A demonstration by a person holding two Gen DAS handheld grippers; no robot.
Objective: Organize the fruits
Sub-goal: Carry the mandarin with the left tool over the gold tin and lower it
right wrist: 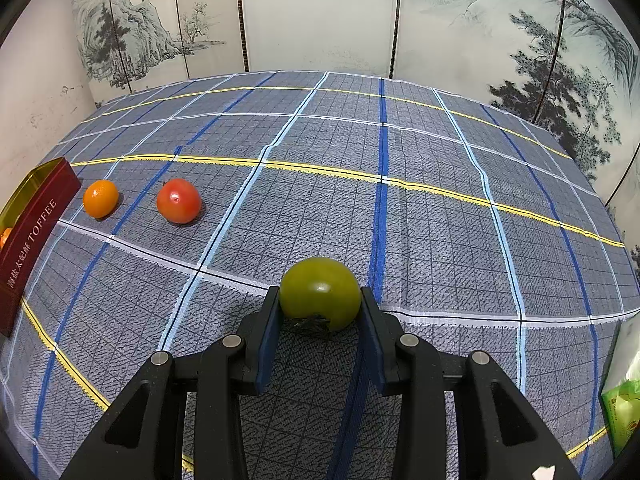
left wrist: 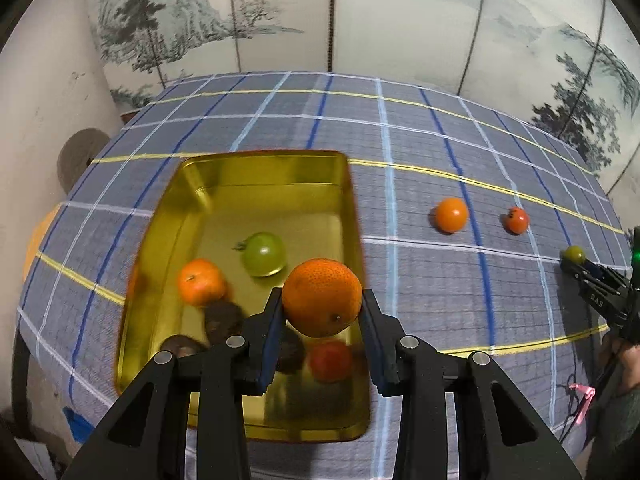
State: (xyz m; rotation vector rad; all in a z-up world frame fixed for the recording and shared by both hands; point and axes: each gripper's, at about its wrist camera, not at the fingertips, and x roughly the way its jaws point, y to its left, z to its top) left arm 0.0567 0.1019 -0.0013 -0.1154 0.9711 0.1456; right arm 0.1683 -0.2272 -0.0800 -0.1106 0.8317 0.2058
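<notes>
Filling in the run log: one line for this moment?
left gripper: shut on orange, over tin | right gripper: shut on green tomato

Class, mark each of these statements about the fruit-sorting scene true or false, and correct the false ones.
1. The left gripper holds an orange above the gold tin. True.
2. The right gripper is empty. False: it is shut on a green tomato.
3. A green tomato lies inside the tin. True.
4. The tin is empty. False: several fruits lie in it.
5. A small orange and a red tomato lie on the checked cloth. True.
</notes>
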